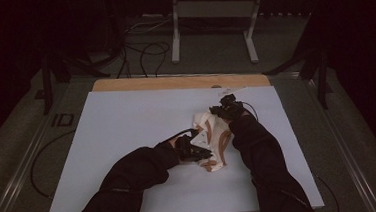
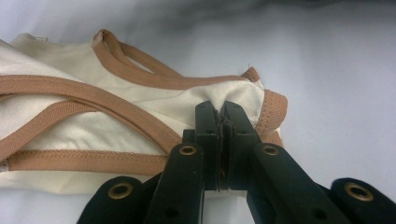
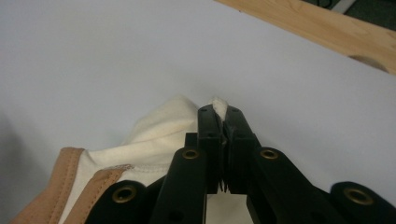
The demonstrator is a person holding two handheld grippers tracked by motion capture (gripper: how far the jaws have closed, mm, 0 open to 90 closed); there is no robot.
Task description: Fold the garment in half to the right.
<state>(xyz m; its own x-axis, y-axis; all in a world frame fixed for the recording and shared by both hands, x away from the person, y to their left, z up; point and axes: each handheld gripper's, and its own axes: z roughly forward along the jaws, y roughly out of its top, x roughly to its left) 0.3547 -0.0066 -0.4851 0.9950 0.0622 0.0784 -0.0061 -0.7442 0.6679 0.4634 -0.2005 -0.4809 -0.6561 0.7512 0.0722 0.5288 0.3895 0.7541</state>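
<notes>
We find the small cream cloth garment with tan binding (image 1: 211, 140) bunched mid-tabletop (image 1: 128, 140), left gripper (image 2: 223, 109) and right gripper (image 3: 219, 112) fingers each pinched on an edge of it; grasping looks complete, spreading or folding remains.

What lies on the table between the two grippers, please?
In the high view, the cream garment with tan trim spans the stretch between the left gripper and the right gripper; each is shut on a part of it.
</notes>
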